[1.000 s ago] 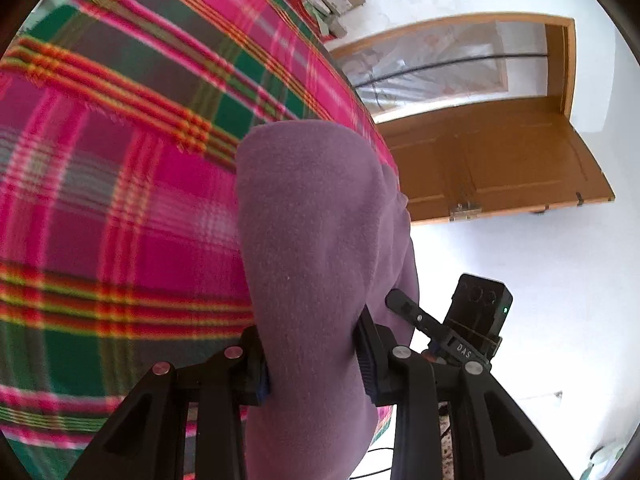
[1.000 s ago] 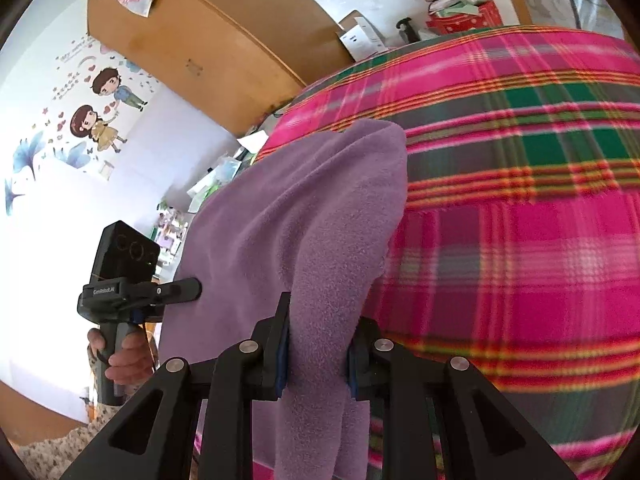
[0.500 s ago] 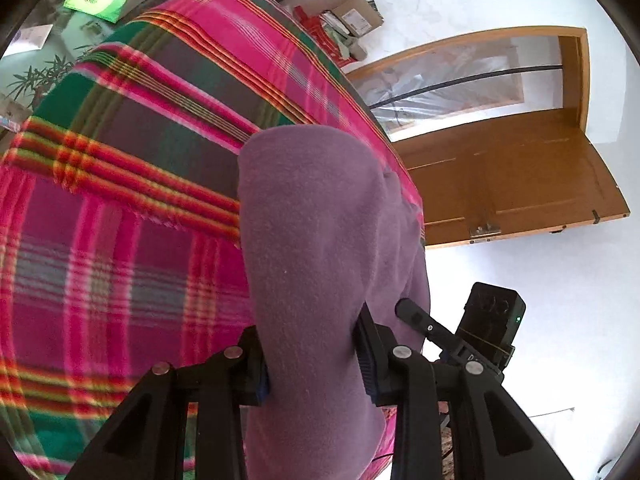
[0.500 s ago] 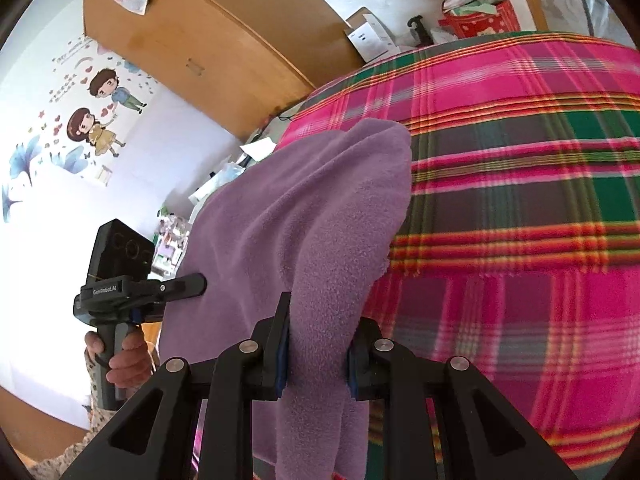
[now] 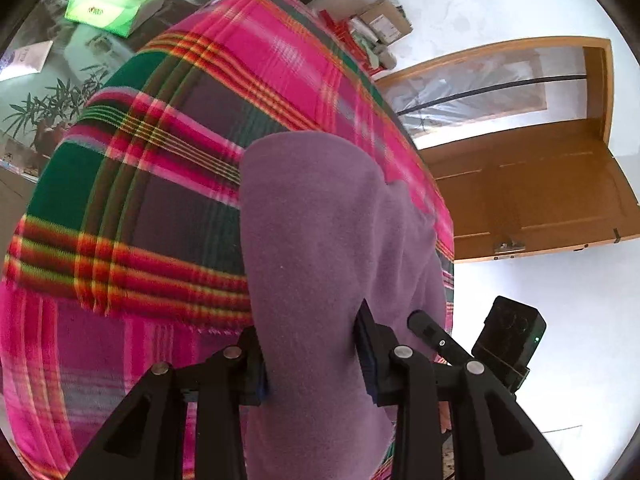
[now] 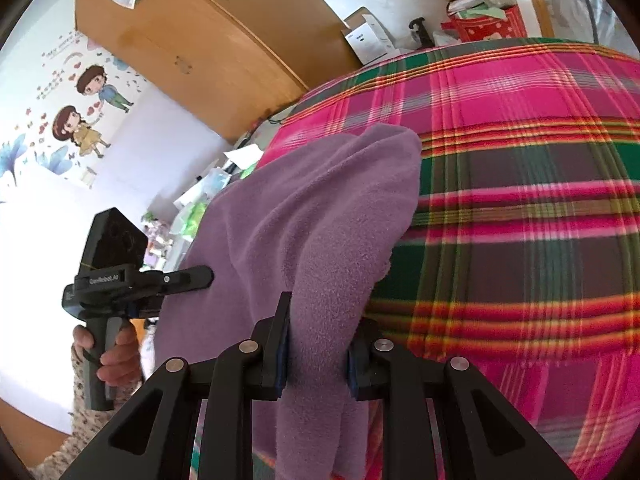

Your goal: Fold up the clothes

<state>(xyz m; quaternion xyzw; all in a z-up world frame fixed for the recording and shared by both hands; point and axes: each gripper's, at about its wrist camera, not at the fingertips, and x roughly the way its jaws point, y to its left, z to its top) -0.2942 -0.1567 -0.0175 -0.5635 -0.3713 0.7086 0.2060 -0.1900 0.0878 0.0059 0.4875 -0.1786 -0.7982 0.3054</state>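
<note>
Fleece fills my left wrist view: my left tool clamps a purple garment, lifted over a pink plaid blanket on a bed. No finished fold shows; I judge folding barely underway. Wooden door at three o'clock.

Right wrist view: my right tool pinches the same garment; the left tool sits at nine o'clock, a cartoon wall sticker at ten.

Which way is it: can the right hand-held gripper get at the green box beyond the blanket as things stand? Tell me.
Probably not. The right hand-held gripper is clamped on the purple garment, and the green box lies beyond the plaid blanket.
</note>
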